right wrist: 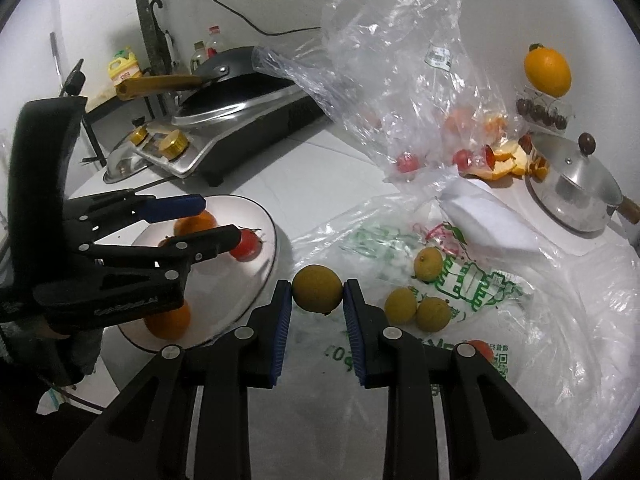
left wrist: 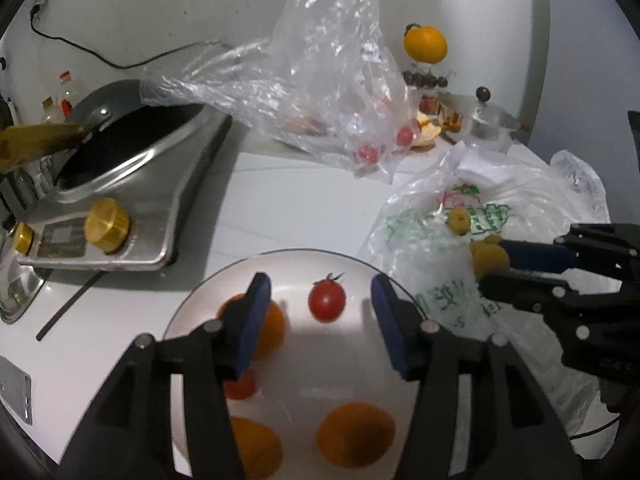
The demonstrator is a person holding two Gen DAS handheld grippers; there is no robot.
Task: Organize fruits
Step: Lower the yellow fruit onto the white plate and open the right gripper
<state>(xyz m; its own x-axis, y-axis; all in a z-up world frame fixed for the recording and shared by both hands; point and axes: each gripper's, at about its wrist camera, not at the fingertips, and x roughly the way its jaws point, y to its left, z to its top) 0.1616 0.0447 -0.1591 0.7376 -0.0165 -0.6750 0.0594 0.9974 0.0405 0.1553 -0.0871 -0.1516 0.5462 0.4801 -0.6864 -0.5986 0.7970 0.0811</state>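
Our right gripper (right wrist: 317, 308) was clamped on a yellow fruit (right wrist: 317, 288), ready for the plate (right wrist: 268, 264). Our left gripper (left wrist: 320, 300) hung apart over a tomato (left wrist: 327, 302) there.

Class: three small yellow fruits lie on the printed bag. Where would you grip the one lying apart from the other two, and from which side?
Grip the lone yellow fruit across its widest middle, coming down from above. It is round and lies free on the printed bag, so both sides are open, unlike the touching pair, a judgement from this view.
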